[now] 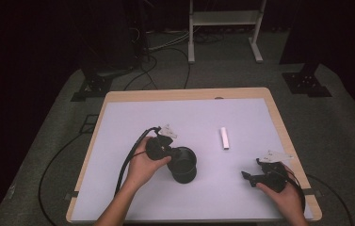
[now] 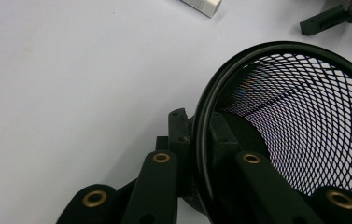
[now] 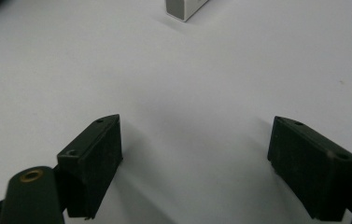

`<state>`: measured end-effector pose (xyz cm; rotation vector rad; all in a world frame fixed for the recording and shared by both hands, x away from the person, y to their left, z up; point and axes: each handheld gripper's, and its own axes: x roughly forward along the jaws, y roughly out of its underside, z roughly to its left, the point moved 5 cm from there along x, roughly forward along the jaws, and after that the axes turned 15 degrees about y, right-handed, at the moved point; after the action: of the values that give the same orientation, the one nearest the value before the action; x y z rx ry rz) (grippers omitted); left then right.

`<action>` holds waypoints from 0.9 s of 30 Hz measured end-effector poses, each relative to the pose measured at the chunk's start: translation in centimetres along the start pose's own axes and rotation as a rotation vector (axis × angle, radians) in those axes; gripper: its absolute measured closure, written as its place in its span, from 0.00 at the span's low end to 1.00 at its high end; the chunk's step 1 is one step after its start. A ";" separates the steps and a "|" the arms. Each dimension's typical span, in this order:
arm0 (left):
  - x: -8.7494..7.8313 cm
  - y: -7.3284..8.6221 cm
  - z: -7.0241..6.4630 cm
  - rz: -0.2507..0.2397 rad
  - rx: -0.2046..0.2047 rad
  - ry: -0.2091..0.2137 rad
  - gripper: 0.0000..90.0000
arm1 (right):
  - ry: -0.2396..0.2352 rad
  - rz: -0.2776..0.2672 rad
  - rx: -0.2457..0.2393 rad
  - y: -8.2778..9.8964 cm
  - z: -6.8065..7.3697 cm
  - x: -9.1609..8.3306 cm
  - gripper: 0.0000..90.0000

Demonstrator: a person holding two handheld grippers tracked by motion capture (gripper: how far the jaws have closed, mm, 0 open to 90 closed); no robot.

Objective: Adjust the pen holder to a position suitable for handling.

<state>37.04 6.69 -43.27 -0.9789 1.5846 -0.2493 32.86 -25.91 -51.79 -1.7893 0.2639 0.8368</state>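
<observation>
Bare table mat [image 1: 133,117] all around; only the mesh cup [image 1: 183,165] and white box [image 1: 224,138] stand in the way

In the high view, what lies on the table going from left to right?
Left tongs clamped on the rim of the black mesh cup → white bar → right tongs, open.

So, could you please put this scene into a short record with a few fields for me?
surface: white table top with a wooden edge
left gripper: jaws shut on the rim of the black mesh cup, one inside, one outside
mesh cup: upright on the table
right gripper: jaws open, nothing between them, low over the table
other item: small white block lying apart from both grippers
</observation>
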 end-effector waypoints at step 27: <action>1.3 -0.3 0.3 0.008 -0.003 0.001 0.86 | 0.000 0.000 -0.002 0.0 0.0 0.0 0.19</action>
<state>37.53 5.70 -44.14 -0.9747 1.5895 -0.2417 32.85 -25.92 -51.79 -1.7914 0.2638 0.8372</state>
